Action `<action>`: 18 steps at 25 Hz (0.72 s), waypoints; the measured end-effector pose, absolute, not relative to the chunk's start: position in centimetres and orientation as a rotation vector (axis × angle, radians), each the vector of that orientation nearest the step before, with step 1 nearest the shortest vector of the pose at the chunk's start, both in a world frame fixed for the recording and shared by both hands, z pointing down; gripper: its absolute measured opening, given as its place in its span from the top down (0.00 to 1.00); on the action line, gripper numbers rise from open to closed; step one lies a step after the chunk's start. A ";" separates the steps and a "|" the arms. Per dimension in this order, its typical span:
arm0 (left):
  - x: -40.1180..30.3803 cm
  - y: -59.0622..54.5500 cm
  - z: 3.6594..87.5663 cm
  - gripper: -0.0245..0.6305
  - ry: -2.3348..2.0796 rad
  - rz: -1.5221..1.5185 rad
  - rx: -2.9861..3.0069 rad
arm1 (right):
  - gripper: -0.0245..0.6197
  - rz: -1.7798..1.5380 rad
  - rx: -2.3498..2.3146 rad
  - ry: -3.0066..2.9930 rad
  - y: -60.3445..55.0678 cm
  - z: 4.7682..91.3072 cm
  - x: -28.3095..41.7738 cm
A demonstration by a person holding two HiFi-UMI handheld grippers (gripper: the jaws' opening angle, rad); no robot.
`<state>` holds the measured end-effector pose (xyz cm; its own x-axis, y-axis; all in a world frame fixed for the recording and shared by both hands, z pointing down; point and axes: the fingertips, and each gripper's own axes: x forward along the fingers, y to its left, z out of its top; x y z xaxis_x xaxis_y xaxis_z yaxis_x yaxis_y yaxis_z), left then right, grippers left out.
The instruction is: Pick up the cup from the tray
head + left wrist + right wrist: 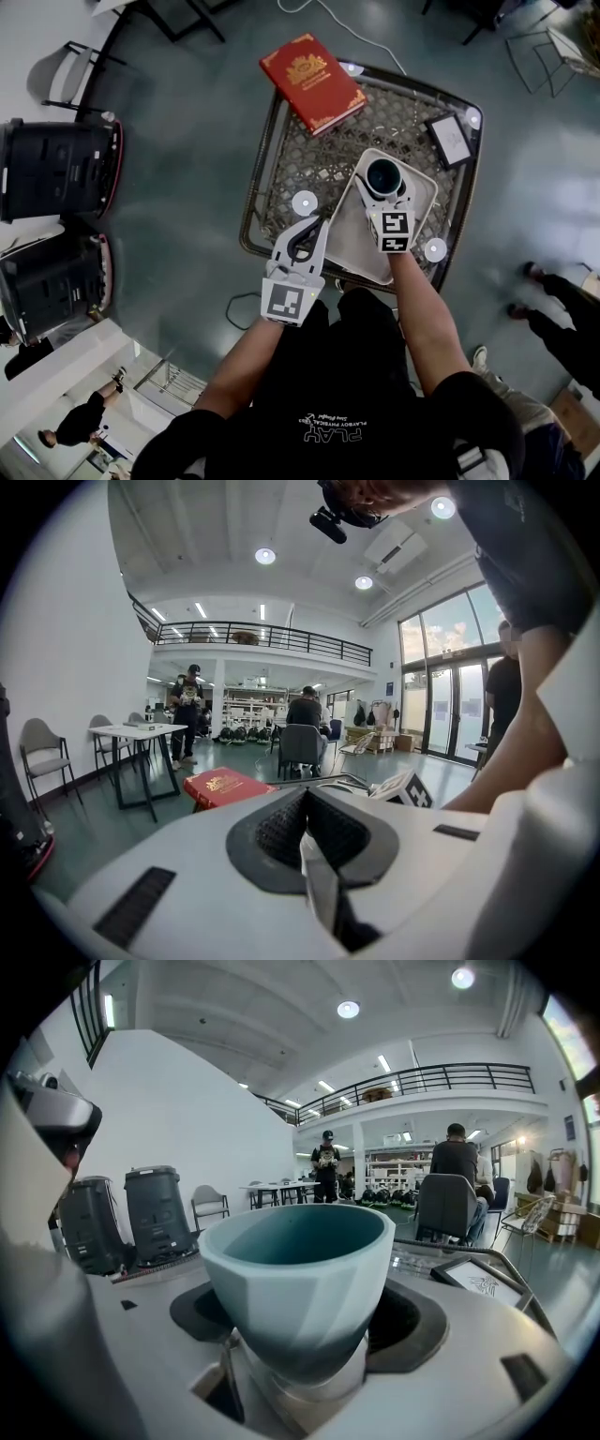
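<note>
Cup (295, 1269) is clamped in yr R gripper (386, 195), jaws on its lower half, over the tray (361, 239). Base is hidden, so can't tell if it's lifted. L gripper (305, 236) is at tray's 9 o'clock, jaws together, empty.

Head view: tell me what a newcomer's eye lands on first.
The pale blue cup, gripped in the right claw at the far end of the white tray. Next, the red book on the wicker table's far left corner. The left claw hangs shut and empty beside the tray.
</note>
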<state>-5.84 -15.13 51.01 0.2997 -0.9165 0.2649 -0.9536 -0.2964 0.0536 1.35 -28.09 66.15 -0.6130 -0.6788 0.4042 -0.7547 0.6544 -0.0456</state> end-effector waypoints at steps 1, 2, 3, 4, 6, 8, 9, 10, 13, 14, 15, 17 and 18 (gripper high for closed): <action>-5.9 -15.1 50.9 0.95 -1.729 0.272 2.363 | 0.36 0.297 1.137 -2.525 -28.1 65.8 1.3; -6.0 -15.1 50.9 0.95 -1.730 0.272 2.363 | 0.36 0.294 1.139 -2.528 -28.1 65.5 1.3; -6.0 -15.1 50.8 0.95 -1.731 0.273 2.360 | 0.36 0.291 1.141 -2.530 -28.0 65.0 1.3; -6.0 -15.1 50.9 0.95 -1.730 0.275 2.356 | 0.36 0.285 1.141 -2.533 -28.0 64.5 1.3; -6.1 -15.1 50.9 0.95 -1.723 0.283 2.358 | 0.36 0.265 1.146 -2.541 -27.9 63.1 1.2; -6.1 -15.2 50.7 0.95 -1.716 0.288 2.380 | 0.36 0.239 1.153 -2.552 -27.9 61.4 1.0; -6.0 -15.3 50.5 0.95 -1.714 0.284 2.388 | 0.36 0.228 1.155 -2.557 -27.7 60.5 1.0; -6.0 -15.3 50.2 0.95 -1.714 0.275 2.392 | 0.36 0.216 1.159 -2.563 -27.4 59.6 1.1; -6.2 -15.6 49.6 0.95 -1.713 0.255 2.395 | 0.36 0.181 1.188 -2.588 -26.9 56.4 1.2; -6.3 -15.7 49.6 0.95 -1.710 0.261 2.397 | 0.36 0.173 1.199 -2.596 -26.6 55.3 1.3; -6.4 -15.7 49.5 0.95 -1.707 0.271 2.401 | 0.36 0.168 1.211 -2.603 -26.3 54.3 1.4; -6.5 -15.7 48.9 0.95 -1.708 0.267 2.415 | 0.36 0.169 1.231 -2.616 -25.5 52.3 1.8; -6.5 -15.8 48.4 0.95 -1.710 0.250 2.425 | 0.36 0.168 1.241 -2.623 -25.1 51.3 1.9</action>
